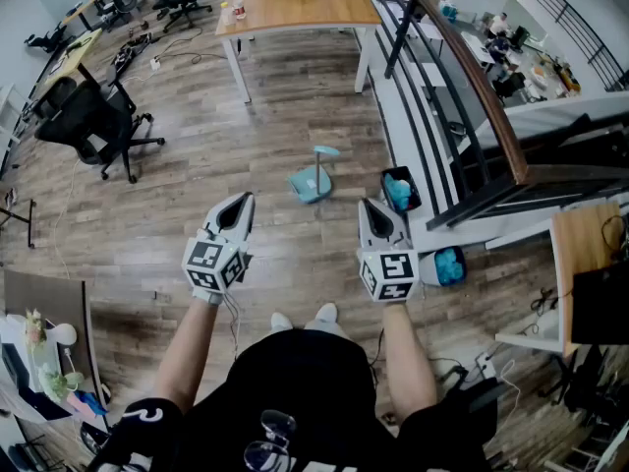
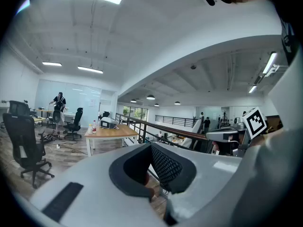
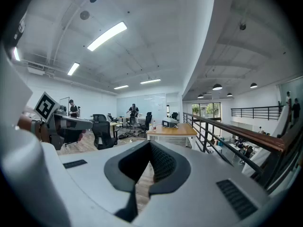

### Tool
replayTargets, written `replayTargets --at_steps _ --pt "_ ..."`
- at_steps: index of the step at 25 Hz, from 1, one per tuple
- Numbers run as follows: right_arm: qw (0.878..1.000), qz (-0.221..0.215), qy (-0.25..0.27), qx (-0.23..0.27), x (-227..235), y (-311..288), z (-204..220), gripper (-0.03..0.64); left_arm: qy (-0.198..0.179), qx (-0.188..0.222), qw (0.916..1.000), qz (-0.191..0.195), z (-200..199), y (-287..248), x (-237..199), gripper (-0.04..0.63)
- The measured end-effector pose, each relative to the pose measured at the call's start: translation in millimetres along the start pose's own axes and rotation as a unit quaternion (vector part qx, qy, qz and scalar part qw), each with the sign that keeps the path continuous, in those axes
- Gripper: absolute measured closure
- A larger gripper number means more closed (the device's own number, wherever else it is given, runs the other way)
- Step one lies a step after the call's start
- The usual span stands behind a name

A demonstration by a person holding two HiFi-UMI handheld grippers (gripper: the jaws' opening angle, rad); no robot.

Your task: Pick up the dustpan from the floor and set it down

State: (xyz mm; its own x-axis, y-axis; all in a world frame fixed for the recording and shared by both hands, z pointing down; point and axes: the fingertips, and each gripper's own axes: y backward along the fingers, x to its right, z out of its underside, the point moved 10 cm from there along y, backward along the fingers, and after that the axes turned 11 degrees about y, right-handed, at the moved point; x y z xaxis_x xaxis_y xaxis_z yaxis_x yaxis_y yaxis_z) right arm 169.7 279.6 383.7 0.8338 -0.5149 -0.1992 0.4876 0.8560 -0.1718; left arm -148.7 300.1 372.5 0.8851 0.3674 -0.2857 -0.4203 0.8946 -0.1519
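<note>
A light blue dustpan [image 1: 314,179] with an upright handle stands on the wooden floor, ahead of me and between my two grippers. My left gripper [image 1: 240,205] is held level in front of my body, to the left of the dustpan and short of it, shut with nothing in it. To the right of the dustpan my right gripper [image 1: 370,209] is held the same way, shut and empty. Neither touches the dustpan. In the left gripper view the left gripper [image 2: 155,194] has its jaws together, and so has the right gripper [image 3: 138,189] in the right gripper view. Neither of those views shows the dustpan.
A black bin [image 1: 400,189] with blue contents stands right of the dustpan beside a dark railing [image 1: 472,79]. Another blue object [image 1: 448,265] lies near my right gripper. A wooden table [image 1: 295,8] stands farther ahead, a black office chair [image 1: 93,126] at the left.
</note>
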Motion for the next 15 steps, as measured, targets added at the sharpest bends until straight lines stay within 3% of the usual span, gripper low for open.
replayTargets --at_steps 15 --pt "1.000 -0.017 -0.007 -0.013 18 -2 2 0.623 -0.005 -0.006 1.0000 0.003 -3 -18 19 0.601"
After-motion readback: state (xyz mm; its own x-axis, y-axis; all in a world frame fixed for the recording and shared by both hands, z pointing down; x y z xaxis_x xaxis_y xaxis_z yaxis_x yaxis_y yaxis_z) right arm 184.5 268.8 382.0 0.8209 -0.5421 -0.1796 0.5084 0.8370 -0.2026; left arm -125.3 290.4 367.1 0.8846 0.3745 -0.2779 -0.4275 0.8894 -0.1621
